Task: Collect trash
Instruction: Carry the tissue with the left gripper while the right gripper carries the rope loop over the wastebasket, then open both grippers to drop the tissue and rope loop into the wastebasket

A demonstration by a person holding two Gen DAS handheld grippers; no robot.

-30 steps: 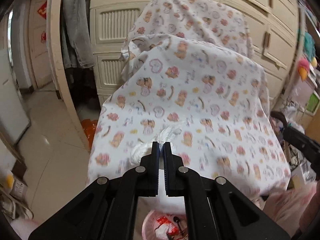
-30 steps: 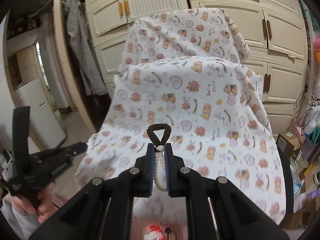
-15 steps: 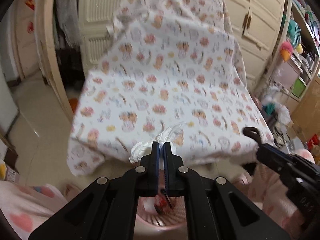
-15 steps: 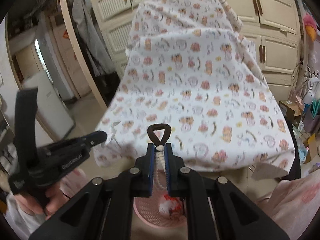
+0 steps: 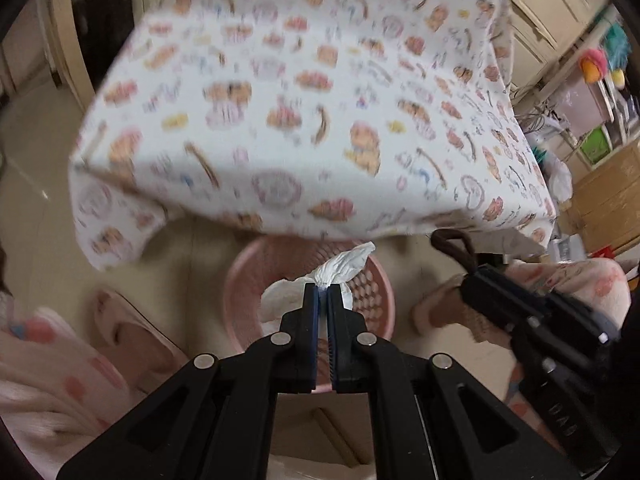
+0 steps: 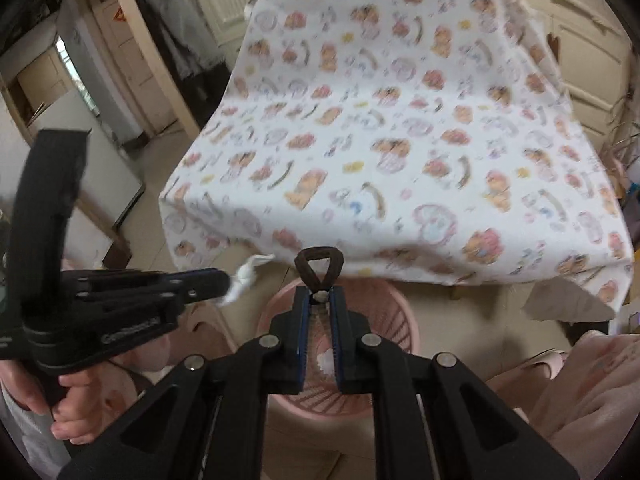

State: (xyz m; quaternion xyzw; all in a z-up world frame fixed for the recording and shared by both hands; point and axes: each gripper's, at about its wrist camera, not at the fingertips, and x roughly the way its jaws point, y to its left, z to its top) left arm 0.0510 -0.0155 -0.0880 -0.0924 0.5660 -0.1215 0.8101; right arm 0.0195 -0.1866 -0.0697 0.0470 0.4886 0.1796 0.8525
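Presently, in the left wrist view, the left gripper (image 5: pixel 322 287) has its fingers closed nearly flush on a crumpled white tissue (image 5: pixel 340 270), held directly above the pink mesh wastebasket (image 5: pixel 372 300) on the floor in front of the cloth-covered table (image 5: pixel 300 100). The right gripper (image 5: pixel 470 272) enters from the right carrying a dark brown loop (image 5: pixel 452 242). In the right wrist view, the right gripper (image 6: pixel 320 294) stands with its fingers slightly apart at the base and pinched at the tips on that dark brown loop (image 6: pixel 319 264), also over the wastebasket (image 6: pixel 400 312), which already holds some white scrap. Both items are judged collected and positioned; release into the basket remains.
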